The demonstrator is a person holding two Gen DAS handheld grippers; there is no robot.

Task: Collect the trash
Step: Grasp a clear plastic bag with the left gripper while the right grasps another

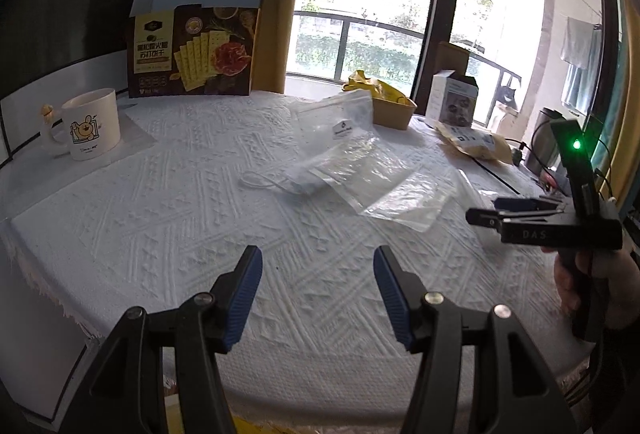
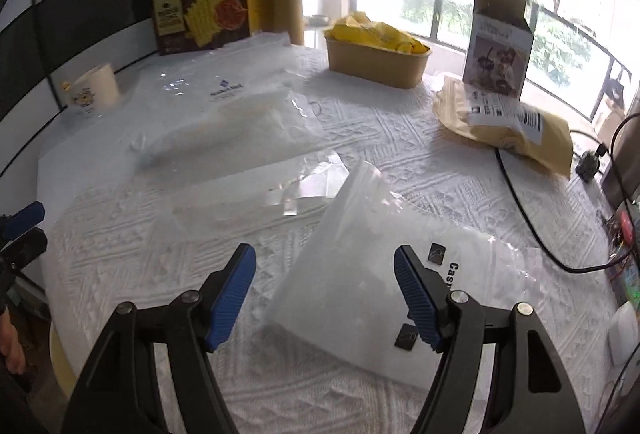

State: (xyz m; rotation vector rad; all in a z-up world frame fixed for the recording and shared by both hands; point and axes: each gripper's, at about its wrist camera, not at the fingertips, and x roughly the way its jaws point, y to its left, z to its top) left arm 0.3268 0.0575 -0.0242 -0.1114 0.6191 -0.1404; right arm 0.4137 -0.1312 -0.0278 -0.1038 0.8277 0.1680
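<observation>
We hold our left gripper (image 1: 318,292) over the white embossed tablecloth (image 1: 192,210), its blue-padded jaws parted with only bare cloth between them. Ahead of it and a little to its right lie the crumpled clear plastic bags (image 1: 360,174), the trash, well apart from its tips. Farther ahead to its left stands the white mug with a cartoon rabbit (image 1: 90,124), and behind that the open brown cracker box (image 1: 196,50). Our right gripper (image 2: 325,292) is also released, jaws spread wide, hovering over the frosted white plastic pouch with black lettering (image 2: 360,266); the pouch lies flat between and under the tips, and we cannot tell whether the right pad touches it. Beyond this claw lie more clear bags (image 2: 224,122), and farther ahead the brown paper tub holding yellow wrappers (image 2: 378,54). Ahead to its right sit a tan padded mailer with a printed label (image 2: 508,130) and a black cable (image 2: 532,226)
</observation>
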